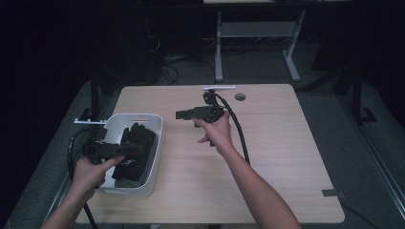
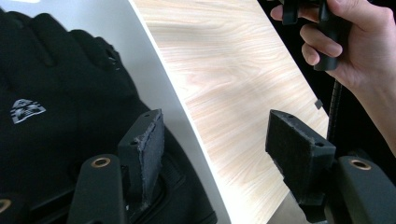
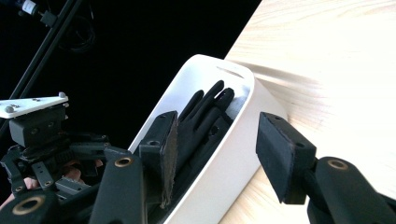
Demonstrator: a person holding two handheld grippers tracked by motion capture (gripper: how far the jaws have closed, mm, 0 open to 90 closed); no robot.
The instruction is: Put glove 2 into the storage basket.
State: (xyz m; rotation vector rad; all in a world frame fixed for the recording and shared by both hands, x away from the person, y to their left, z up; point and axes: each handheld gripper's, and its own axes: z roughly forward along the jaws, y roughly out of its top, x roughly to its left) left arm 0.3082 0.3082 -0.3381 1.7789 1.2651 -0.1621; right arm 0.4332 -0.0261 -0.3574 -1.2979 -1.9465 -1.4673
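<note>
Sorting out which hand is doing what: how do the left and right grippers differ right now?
The left gripper sits over the white bin above the black gloves; the right gripper is over bare table, apart from the bin. Left points right, right points left. Both are open and hold nothing.

A light wooden table (image 1: 286, 157) has a small round hole (image 1: 240, 97) near its far edge. Beyond it, on a dark floor, stands a pale metal frame (image 1: 258, 43) with two legs. A tangle of dark cables (image 1: 167, 67) lies left of the frame.
</note>
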